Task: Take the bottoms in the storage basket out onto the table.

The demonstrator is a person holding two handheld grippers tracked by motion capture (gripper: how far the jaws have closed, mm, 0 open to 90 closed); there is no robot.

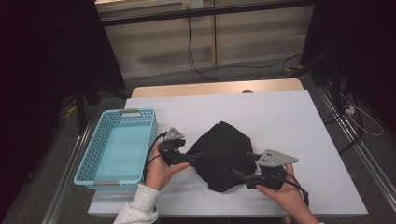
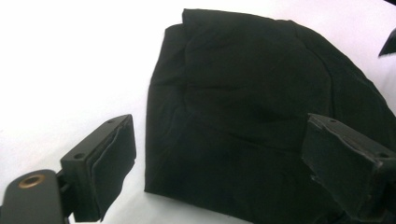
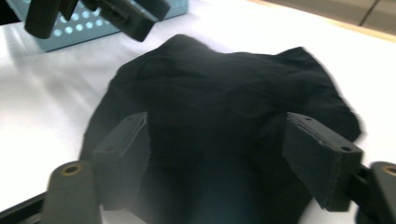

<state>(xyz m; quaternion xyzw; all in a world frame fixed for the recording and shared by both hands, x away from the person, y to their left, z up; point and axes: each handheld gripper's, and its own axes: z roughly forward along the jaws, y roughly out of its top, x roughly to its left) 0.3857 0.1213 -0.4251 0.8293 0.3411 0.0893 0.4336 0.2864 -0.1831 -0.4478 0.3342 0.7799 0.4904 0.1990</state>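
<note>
A black cloth (image 1: pixel 224 154) lies crumpled and folded near the middle of the white table top (image 1: pixel 280 121). My left gripper (image 1: pixel 198 156) is at the cloth's left edge, held in a hand with a white sleeve. In the left gripper view its jaws stand wide open (image 2: pixel 219 154), the cloth (image 2: pixel 261 116) lying between and beyond them with no pad pressing on it. My right gripper (image 1: pixel 243 164) is at the cloth's near right corner. Its jaws (image 3: pixel 219 140) are open over the cloth (image 3: pixel 219 107), with neither pad touching it.
A light blue plastic basket (image 1: pixel 88 154) with nothing in it stands at the table's left edge, just left of my left hand; it also shows in the right gripper view (image 3: pixel 84 28). Bare white table stretches behind and right of the cloth. Cables lie on the floor beyond.
</note>
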